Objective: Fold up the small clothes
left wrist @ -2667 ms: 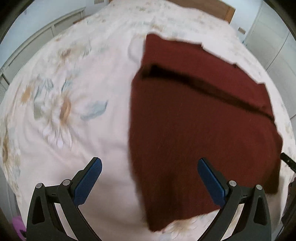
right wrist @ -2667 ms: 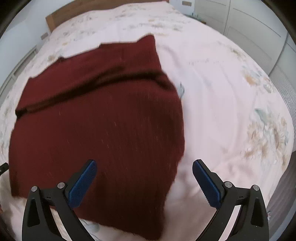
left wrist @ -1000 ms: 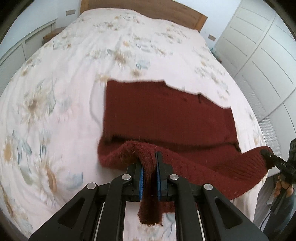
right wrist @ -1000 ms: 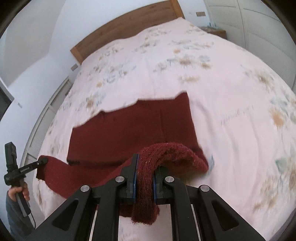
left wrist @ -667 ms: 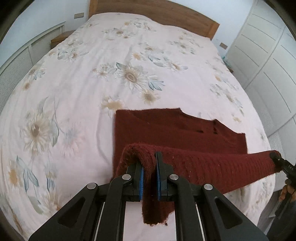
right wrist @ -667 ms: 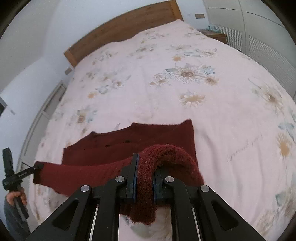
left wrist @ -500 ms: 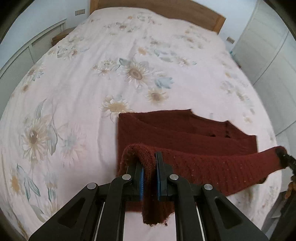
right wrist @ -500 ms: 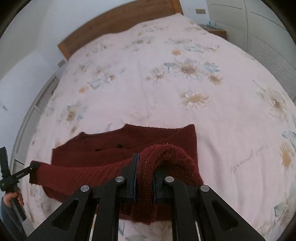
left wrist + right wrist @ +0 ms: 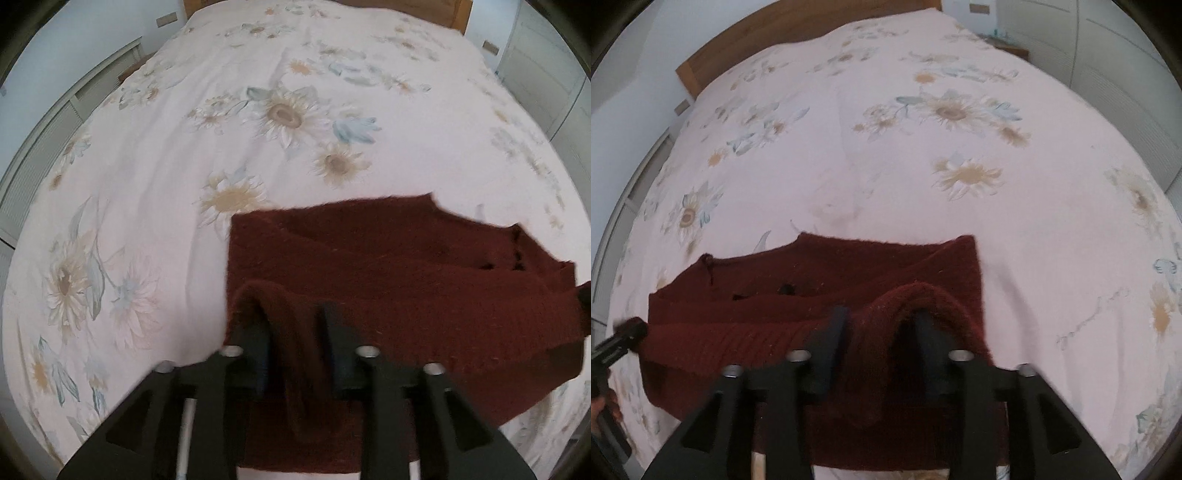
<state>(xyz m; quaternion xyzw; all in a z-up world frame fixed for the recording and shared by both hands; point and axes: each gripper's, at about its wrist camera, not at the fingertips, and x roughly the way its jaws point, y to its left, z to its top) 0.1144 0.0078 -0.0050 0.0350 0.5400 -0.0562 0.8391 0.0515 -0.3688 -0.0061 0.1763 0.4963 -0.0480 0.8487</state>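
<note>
You had the dark red sweater (image 9: pixel 424 266) lying on the flowered bedspread (image 9: pixel 155 155) near the foot of the bed, its near edge raised and carried over the flat part. Your left gripper (image 9: pixel 293 341) showed its jaws partly apart, a hump of knit draped loosely between them rather than pinched; your right gripper (image 9: pixel 879 339) looked the same, cloth slack in the gap. Judged from this, the fold was at the release stage. Risks noted: the fuzzy knit could snag on the pads as you pulled back, dragging the top layer off square; if one side let go first, the raised edge could land skewed; a hump left under the fold could leave it lumpy. The motion blur prevented a finer read of contact.
</note>
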